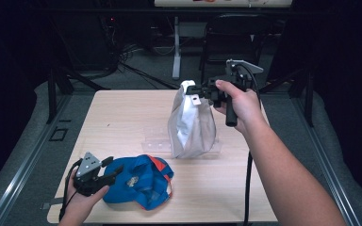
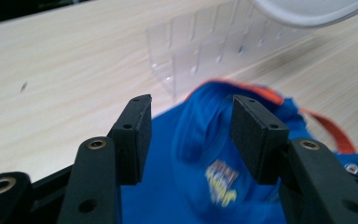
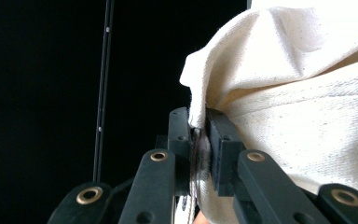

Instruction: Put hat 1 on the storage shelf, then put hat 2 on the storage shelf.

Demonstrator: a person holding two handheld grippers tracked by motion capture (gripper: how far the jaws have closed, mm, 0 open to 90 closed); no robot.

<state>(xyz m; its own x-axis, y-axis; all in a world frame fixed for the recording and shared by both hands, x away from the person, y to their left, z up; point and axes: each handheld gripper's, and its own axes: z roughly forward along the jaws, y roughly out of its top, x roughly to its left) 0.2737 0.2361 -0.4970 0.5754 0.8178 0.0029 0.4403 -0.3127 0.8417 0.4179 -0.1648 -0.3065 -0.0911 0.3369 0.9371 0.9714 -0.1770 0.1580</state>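
The right tool point(image 1: 199, 89) pinches only the top edge of the white bag point(image 1: 191, 125) hanging below it, so the bag could slip free, while the left tool point(image 1: 109, 170) gapes open over the blue cloth point(image 1: 139, 181).

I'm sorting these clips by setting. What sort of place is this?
Probably a lab or recording studio: a light wooden table ringed by black curtains, cables on the grey floor, and a black chair by a desk leg behind.
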